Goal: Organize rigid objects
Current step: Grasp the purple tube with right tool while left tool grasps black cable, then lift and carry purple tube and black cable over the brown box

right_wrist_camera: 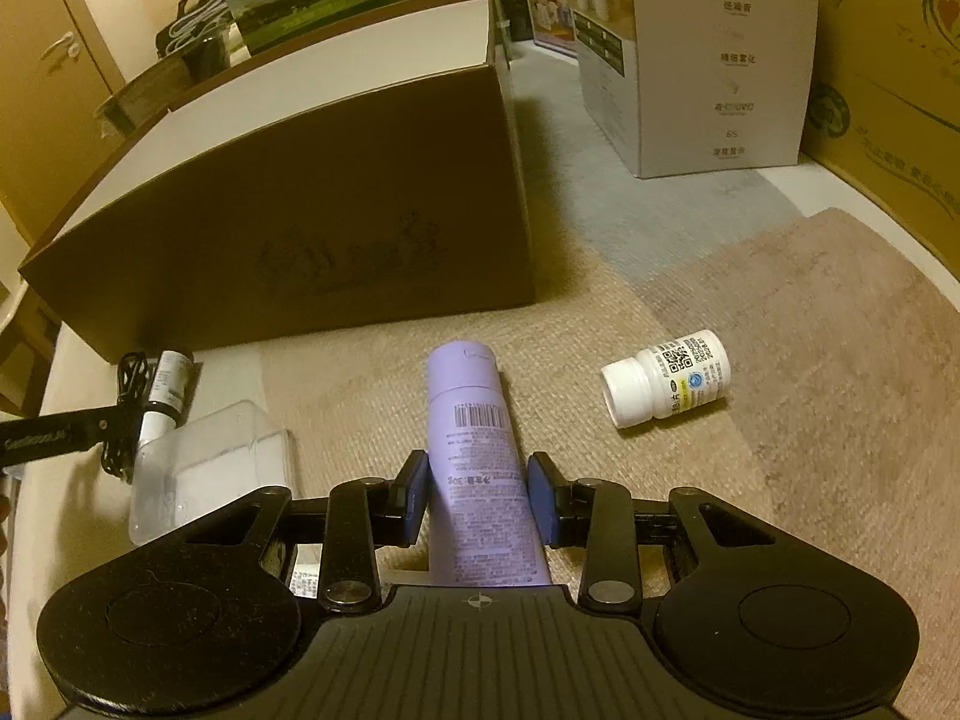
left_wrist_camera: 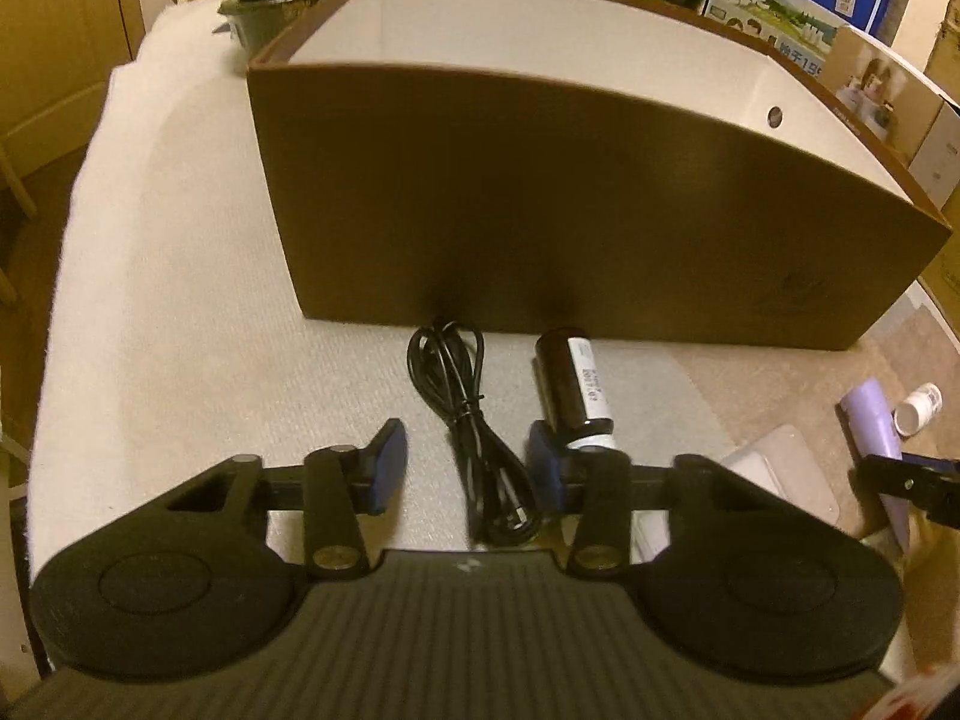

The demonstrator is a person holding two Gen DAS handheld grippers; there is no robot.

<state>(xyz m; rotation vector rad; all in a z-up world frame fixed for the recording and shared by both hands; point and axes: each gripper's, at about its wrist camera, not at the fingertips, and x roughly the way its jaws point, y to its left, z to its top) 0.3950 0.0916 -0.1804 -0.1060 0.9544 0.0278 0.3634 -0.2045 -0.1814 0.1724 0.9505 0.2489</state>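
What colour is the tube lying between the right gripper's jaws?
Pale lilac with dark print and a barcode; the tube shows best in the right wrist view.

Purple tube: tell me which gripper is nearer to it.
Right. The right gripper has its jaws on either side of the purple tube; the left gripper is off to its left, around the black cable.

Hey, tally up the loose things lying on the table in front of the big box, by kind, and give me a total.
Bottles: 2, dark and white
Purple tube: 1
Black cable: 1
Clear tray: 1
Total: 5
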